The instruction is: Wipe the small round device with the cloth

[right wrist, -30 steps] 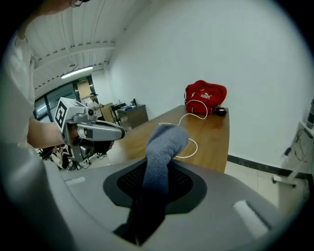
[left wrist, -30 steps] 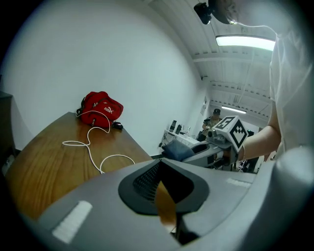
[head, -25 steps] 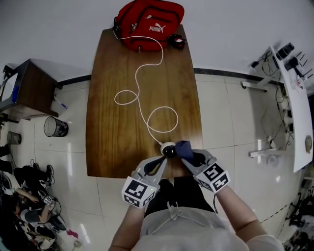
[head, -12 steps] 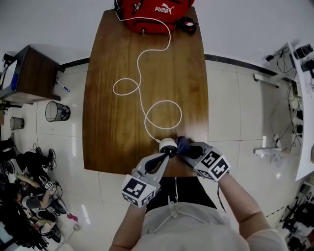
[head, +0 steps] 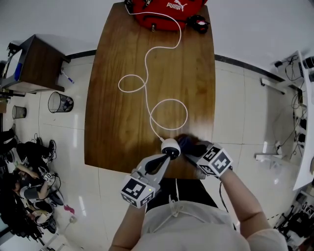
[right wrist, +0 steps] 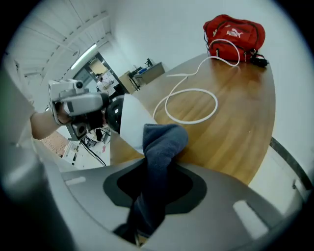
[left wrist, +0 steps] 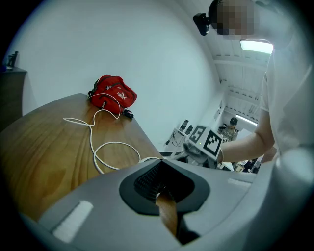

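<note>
The small round device (head: 170,145), white with a dark face (right wrist: 128,121), sits at the near edge of the wooden table (head: 122,112). My left gripper (head: 169,156) reaches it from below in the head view and is shut on its near side. In the left gripper view its jaws (left wrist: 162,188) are closed together and hide the device. My right gripper (head: 192,149) is shut on a dark blue cloth (right wrist: 162,142). The cloth's bunched end (head: 185,142) presses against the device's right side. A white cable (head: 167,115) runs from the device across the table.
A red bag (head: 169,12) and a small black object (head: 198,23) lie at the table's far end, where the cable ends. A dark side table (head: 34,68) and a wire waste basket (head: 60,103) stand on the tiled floor to the left.
Both grippers have sunk toward the table's near edge with the device and cloth. The device has turned from showing its dark face to showing its white side. The cloth stays against it.
</note>
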Tool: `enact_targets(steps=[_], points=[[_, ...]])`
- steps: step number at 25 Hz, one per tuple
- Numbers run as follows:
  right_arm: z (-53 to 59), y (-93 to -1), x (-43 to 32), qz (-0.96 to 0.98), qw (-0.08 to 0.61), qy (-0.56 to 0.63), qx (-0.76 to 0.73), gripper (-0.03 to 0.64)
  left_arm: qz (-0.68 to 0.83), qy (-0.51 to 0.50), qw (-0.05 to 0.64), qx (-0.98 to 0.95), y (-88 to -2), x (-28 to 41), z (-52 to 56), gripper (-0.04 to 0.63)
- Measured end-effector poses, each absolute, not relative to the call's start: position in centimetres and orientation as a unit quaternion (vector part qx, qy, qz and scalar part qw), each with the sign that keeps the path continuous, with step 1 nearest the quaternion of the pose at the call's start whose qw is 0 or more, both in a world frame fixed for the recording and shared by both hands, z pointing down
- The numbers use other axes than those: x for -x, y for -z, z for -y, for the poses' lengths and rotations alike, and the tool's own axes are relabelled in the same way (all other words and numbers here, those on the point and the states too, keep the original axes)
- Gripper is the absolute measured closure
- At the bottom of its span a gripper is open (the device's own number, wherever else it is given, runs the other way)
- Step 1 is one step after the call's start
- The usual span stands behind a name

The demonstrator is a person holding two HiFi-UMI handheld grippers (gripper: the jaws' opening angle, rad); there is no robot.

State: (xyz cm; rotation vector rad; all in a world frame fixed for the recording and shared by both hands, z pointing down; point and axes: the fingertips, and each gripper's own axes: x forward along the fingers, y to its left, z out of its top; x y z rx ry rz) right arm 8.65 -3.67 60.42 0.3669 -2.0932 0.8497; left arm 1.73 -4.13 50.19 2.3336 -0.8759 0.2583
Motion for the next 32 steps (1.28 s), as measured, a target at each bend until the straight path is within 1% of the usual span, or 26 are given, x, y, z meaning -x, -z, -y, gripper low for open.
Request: enact_targets(steps=[5,7,10,12,15,19,32], points=[[9.2,-51.5,-7.3,0.888,0.292,-0.325,-0.139,0.512,0.338,-0.108,0.31,-0.882,-50.3,-2.0,4.4,0.589],[9.8,-49.0,-5.5,0.9,0.271,-0.328,-0.097,0.512,0.34,-0.114,0.307,-0.881,-50.4,-2.1,4.3,0.589],[9.0,-48.6,-2.9,0.901,0.289,-0.321,-0.029,0.512,0.342,-0.114,0.309,-0.88,-50.3,-2.2,4.3,0.589],[8.8,-49.6,-1.9,0.899,0.308,-0.312,-0.011,0.512,0.344,-0.114,0.311,-0.879,-50.3,-2.1,4.4,0.589],[9.4,-51.0,-1.3,0.892,0.316,-0.324,-0.006,0.512,0.344,-0.116,0.312,-0.878,-50.3,-2.2,4.5,0.589],[10.4,-52.2,-1.2,0.878,0.304,-0.37,0.001,0.513,0.345,-0.108,0.311,-0.879,-50.2,-2.1,4.6,0.589],[10.9,-59.1,-2.6,0.841,0.364,-0.401,0.013,0.514,0.36,-0.085,0.323,-0.871,-50.1,-0.9,5.7,0.589]])
